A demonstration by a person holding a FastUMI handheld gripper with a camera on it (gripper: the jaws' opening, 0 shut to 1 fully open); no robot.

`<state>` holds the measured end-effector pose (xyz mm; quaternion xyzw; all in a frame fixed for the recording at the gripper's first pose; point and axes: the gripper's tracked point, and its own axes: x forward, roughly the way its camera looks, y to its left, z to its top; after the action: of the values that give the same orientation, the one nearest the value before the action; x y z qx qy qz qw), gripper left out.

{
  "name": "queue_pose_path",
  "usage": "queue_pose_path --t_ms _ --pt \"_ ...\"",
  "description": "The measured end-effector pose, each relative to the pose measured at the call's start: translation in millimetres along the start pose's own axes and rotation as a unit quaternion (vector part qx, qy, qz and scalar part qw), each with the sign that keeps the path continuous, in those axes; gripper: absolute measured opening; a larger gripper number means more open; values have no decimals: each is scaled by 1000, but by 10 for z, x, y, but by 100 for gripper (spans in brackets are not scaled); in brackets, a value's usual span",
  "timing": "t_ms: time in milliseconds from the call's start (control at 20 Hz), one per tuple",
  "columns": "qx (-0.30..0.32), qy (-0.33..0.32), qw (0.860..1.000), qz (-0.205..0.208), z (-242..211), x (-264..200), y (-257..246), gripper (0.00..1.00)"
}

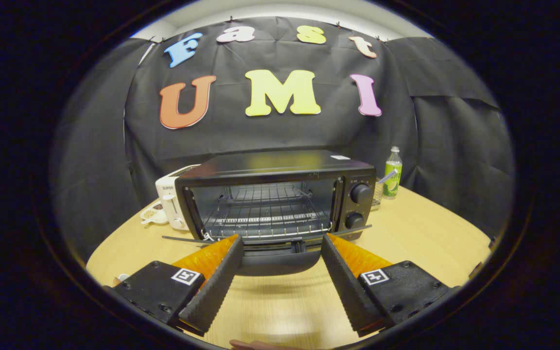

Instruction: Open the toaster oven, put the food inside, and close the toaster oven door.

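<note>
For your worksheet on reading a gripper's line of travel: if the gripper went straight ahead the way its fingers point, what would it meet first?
The open gripper would probably first meet the lowered door of the toaster oven, whose handle lies just ahead between the fingertips. Beyond it is the wire rack. Depth is uncertain.
</note>
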<state>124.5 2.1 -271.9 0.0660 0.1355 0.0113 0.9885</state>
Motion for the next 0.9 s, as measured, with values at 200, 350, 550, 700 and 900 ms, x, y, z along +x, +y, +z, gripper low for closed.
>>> queue_pose_path --t_ms 200,350,550,700,900 --pt "46 11 999 16 -253 -41 -29 100" --pt "16 20 1000 10 -385 -53 -28 100" --pt "23 29 999 15 -507 -57 -49 100" --pt "34 57 998 17 -682 -25 -58 100" --pt "57 94 993 40 -849 67 24 100"
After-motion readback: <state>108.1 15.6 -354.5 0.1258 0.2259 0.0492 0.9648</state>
